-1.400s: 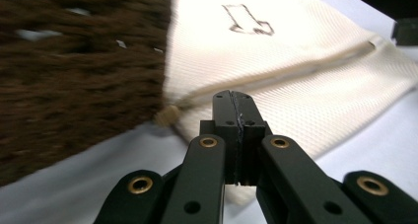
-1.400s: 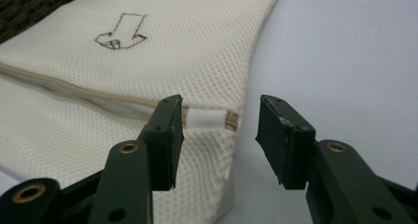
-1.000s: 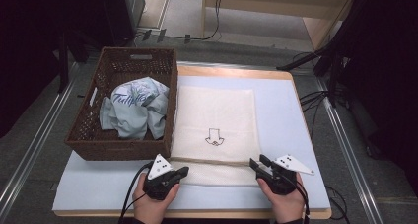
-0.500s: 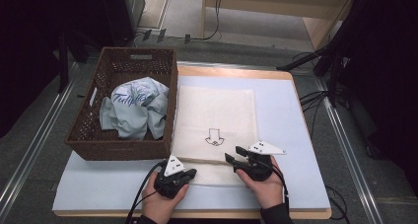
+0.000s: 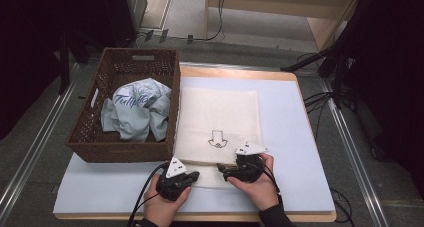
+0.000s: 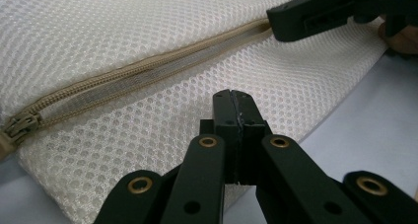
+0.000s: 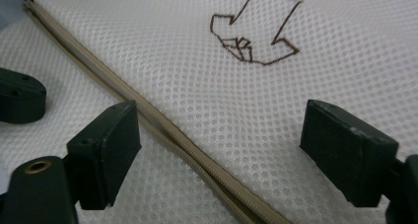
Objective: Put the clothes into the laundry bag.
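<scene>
A: Mesh bag (image 5: pixel 218 122): where is it lying?

B: Flat on the blue mat (image 5: pixel 295 137), just beside the wicker basket (image 5: pixel 95 137), zipper (image 6: pixel 148 68) edge nearest the person.

A: Left gripper (image 5: pixel 192 176)?

B: Resting at that near edge, jaws clenched together.

A: Right gripper (image 5: pixel 223 171)?

B: Jaws have just been opening; they are standing wide astride the zipper, grasping nothing.

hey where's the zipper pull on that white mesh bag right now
In the left gripper view the zipper pull sits at the far left end of the tan zipper, near the mesh bag's corner, left of the shut left gripper.
</scene>
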Available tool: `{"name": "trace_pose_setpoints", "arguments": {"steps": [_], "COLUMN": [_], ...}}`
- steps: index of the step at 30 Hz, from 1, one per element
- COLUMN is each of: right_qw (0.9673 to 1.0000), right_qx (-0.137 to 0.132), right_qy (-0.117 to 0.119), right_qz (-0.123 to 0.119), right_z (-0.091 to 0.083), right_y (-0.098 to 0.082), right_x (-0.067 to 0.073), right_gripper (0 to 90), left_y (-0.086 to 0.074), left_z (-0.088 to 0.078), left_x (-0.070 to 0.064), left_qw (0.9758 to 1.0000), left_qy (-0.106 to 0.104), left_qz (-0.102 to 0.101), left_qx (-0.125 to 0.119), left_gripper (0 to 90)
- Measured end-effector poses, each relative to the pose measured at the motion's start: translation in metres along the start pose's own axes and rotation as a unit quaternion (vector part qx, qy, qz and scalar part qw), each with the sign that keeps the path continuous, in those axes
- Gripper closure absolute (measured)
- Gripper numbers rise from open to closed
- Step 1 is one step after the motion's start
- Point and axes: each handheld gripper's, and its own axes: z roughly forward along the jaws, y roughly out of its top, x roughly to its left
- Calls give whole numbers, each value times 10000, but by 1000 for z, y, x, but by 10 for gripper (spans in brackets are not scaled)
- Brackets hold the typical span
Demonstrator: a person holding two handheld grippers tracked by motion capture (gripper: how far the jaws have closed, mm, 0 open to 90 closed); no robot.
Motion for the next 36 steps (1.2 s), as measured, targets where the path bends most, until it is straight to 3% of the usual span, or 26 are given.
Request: {"name": "trace_pose_setpoints", "arguments": {"steps": [6,8,12,13,15,18,21,26,28,30,33,36], "right_qw": [9993,9985,9999,9995,9997,9989,9984,9997,9995,9993,9997,9992], "right_qx": [160,156,34,76,11,-219,-452,-227,-211,-208,-19,29], "right_qy": [-255,-468,-159,-292,-231,-323,-241,78,147,143,-29,-387], "right_qz": [-204,-244,-60,-32,125,277,234,93,156,263,223,69], "right_z": [5,6,-1,-1,-1,-5,-7,0,0,0,6,8], "right_y": [2,2,4,4,6,12,14,8,7,7,6,7], "right_x": [4,7,0,-2,-10,-19,-21,-20,-21,-22,-19,-12], "right_gripper": [166,240,689,733,783,810,737,339,256,206,165,204], "left_y": [-1,-1,-2,-2,-2,-3,-3,-3,-3,-3,-3,-3], "left_z": [0,0,-1,-1,-1,-1,-1,-1,-1,-1,-1,-1], "left_x": [-1,-1,-2,-2,-2,-3,-2,-1,-1,-1,-1,-1], "left_qw": [10000,10000,10000,10000,10000,10000,10000,10000,10000,10000,10000,10000], "left_qy": [34,36,65,65,63,68,56,28,24,26,24,31], "left_qz": [5,13,39,34,35,46,36,4,1,5,3,6], "left_qx": [-13,-21,-27,-34,-48,-50,-49,-44,-45,-45,-45,-44], "left_gripper": [900,900,900,900,900,900,900,900,900,900,900,900]}}
